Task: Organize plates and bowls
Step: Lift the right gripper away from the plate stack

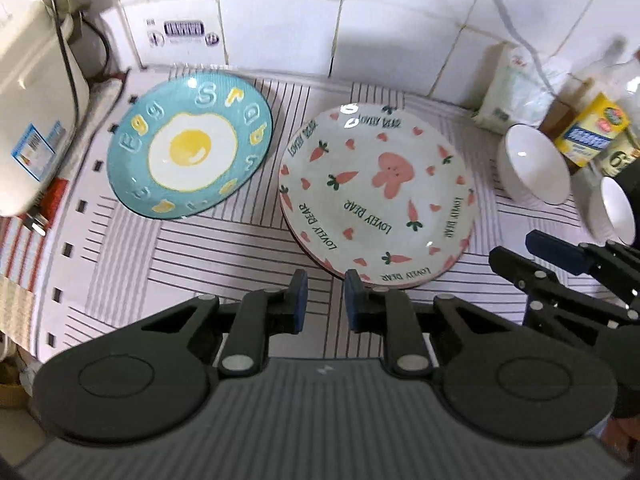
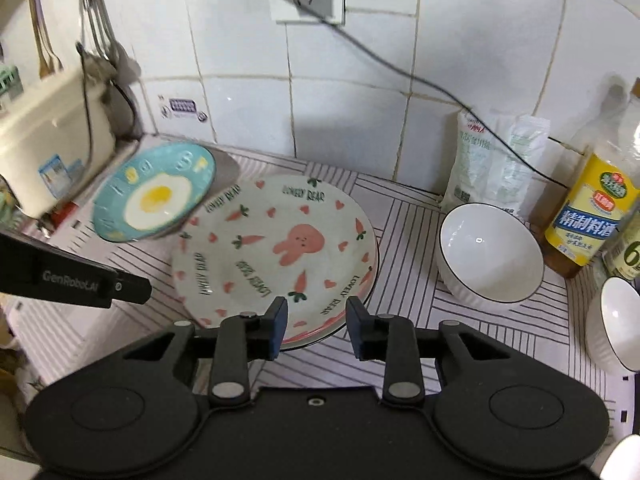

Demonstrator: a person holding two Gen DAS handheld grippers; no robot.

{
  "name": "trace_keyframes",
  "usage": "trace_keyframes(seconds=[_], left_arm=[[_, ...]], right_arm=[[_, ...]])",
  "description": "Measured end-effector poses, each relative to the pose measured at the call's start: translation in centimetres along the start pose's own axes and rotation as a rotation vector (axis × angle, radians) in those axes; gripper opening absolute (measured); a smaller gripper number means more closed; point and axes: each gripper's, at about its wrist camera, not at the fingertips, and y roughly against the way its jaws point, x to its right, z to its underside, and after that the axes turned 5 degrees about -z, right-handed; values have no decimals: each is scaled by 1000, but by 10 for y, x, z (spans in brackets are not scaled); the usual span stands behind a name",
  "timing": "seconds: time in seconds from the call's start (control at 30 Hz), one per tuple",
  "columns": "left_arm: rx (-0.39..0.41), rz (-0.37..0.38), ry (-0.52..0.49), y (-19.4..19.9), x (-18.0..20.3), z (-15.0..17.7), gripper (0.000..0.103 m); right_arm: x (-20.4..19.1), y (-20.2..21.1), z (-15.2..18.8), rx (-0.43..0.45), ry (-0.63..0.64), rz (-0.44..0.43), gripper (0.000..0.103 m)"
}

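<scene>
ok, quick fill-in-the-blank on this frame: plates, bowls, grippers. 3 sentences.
1. The blue plate shows a fried ____.
2. The rabbit plate lies on top of ____ plate.
3. Neither the left gripper nor the right gripper holds ____.

Missing: egg; another; anything

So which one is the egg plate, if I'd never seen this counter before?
Start at the big cream appliance in the left corner against the tiled wall. Right beside it on the striped mat lies the egg plate. It is the only blue dish, with a fried egg painted in its middle and raised letters round the rim; the bunny plate next to it is white with carrots.
</scene>
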Motion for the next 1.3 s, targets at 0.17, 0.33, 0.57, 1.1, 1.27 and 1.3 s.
trace_keyframes(seconds=[0.17,0.33,0.57,1.1,1.27,1.3], left_arm=[[28,31,-16,34,-1,9,19],[59,38,-63,63,2,19,24],[106,-4,-99,90,2,32,41],[114,-27,-56,108,-21,34,75],[134,-38,-49,108,-32,29,90],[141,-42,-48,108,-36,28,91]], right_arm=[[-4,24,1,-5,6,-5,41],[-12,47,1,-10,20,-9,49],[-21,75,0,-9,17,-17,57],[-29,93,-9,-29,-12,-70,88],[-33,87,-13,-24,-17,-96,88],[-35,86,-14,-16,-14,-103,88]])
